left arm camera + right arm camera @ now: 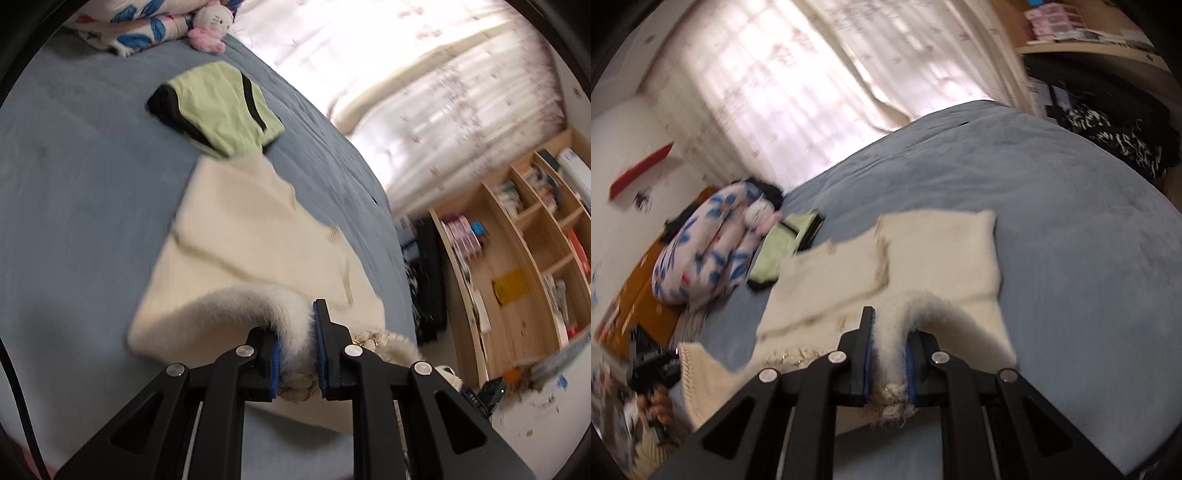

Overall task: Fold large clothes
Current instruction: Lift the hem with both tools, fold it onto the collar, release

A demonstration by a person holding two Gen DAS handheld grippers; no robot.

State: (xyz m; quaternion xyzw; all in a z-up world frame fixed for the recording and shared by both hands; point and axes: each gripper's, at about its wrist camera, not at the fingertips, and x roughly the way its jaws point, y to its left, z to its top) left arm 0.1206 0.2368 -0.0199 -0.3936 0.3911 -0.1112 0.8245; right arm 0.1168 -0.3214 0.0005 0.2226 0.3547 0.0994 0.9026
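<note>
Left wrist view shows the left gripper (297,352) with its black jaws and blue pads closed tight on a fluffy fold at the near edge of the cream, fuzzy knitted sweater (255,243), which carries some gold-coloured trim near that edge. Pinching the edge rather than the middle gives control of a whole side, so the cloth can be raised and carried over in one piece. Beyond the jaws the sweater slopes away to where its far part lies on the blue-grey plush bedspread (74,192), and that resting part probably serves as an anchor for a fold line. In the right wrist view the right gripper (889,354) is clamped just as firmly on another furry fold of the same near edge, with a braided, gold-flecked bit of trim squeezed out below the pads. Two grips on one edge, set apart from each other, keep the wide garment from sagging in the middle. At the far left of that view a hand (657,404) grasps the other black tool, just beside the sweater's loose ribbed part. Farther away on the bed lies a folded light-green garment with black panels (218,110), touching or nearly touching the sweater's far end, so the fold should land short of it. A pink and white plush toy (212,27) and a white quilt printed with blue leaves (122,26) lie at the far end of the bed, clear of the work.
</note>
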